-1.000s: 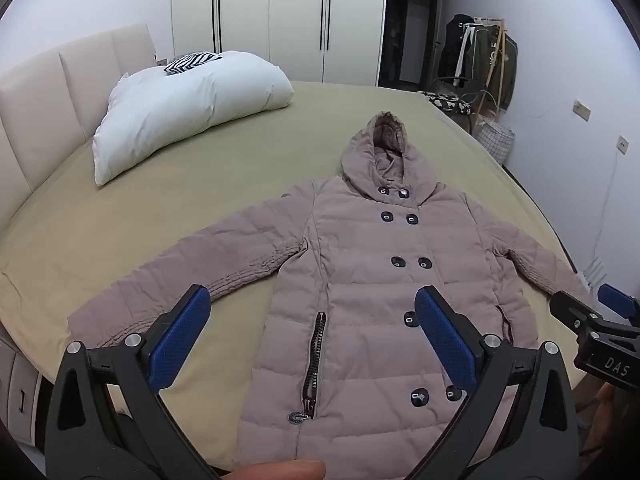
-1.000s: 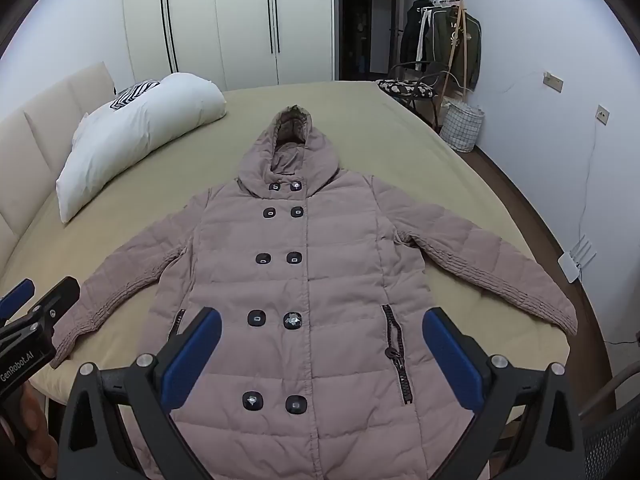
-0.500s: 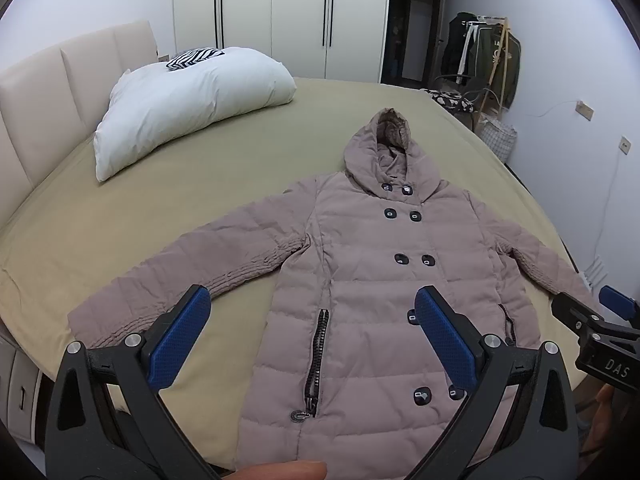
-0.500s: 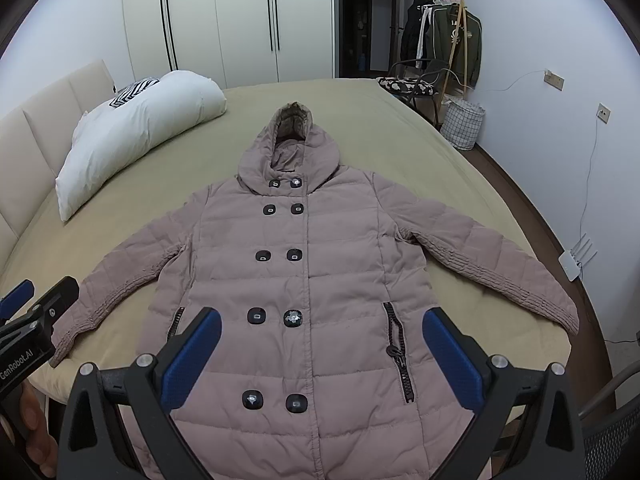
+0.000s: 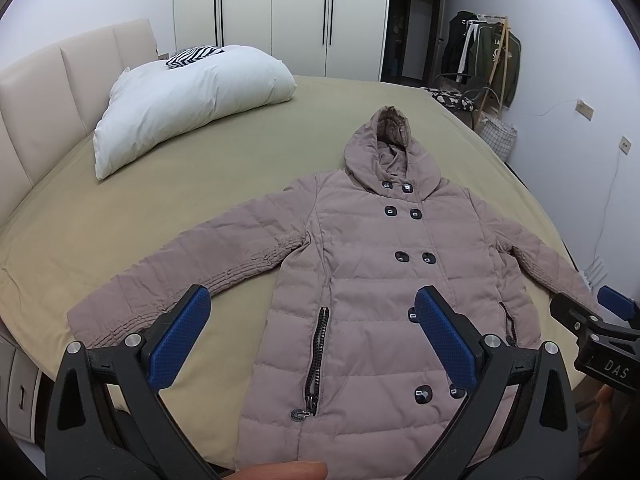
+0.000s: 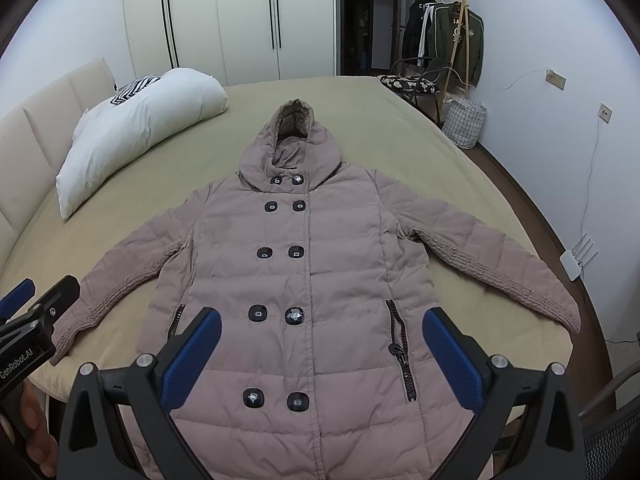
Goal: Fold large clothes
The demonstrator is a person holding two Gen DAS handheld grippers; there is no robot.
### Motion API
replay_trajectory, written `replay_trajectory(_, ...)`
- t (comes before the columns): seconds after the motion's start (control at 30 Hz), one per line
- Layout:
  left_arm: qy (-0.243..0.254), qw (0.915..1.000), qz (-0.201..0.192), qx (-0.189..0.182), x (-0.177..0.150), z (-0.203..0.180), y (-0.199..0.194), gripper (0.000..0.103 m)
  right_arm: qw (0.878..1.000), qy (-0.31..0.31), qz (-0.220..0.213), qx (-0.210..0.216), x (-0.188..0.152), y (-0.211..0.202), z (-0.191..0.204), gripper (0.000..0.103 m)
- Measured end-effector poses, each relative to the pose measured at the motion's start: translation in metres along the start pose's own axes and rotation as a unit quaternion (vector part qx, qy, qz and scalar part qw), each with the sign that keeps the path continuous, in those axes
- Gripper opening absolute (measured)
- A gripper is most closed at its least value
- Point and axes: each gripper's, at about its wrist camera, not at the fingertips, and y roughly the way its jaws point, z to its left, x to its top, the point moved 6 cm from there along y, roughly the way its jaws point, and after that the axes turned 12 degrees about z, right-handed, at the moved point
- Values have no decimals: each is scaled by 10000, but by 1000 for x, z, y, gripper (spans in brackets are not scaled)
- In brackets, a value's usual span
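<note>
Beyond both wide-open, empty grippers — left gripper (image 5: 308, 332), right gripper (image 6: 320, 344) — coat (image 6: 312, 280), pillow (image 5: 192, 100) well apart.

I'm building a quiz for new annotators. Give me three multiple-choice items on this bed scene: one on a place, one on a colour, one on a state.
1. Where is the pillow?
A. near the headboard
B. on the coat
C. on the floor

2. What colour are the gripper pads?
A. red
B. blue
C. green

3. How does the coat lie?
A. folded in half
B. rolled up
C. flat, sleeves spread

Answers:
1 A, it rests on the bed beside the headboard.
2 B, the pads are blue on both.
3 C, both sleeves stretch outward.
</note>
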Motion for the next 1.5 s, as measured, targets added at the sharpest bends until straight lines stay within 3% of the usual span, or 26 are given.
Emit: replay_trajectory(1.5,-14,10000,41,10,-8,3,7,103,10000,-22,64,-9,-3,7,2,103)
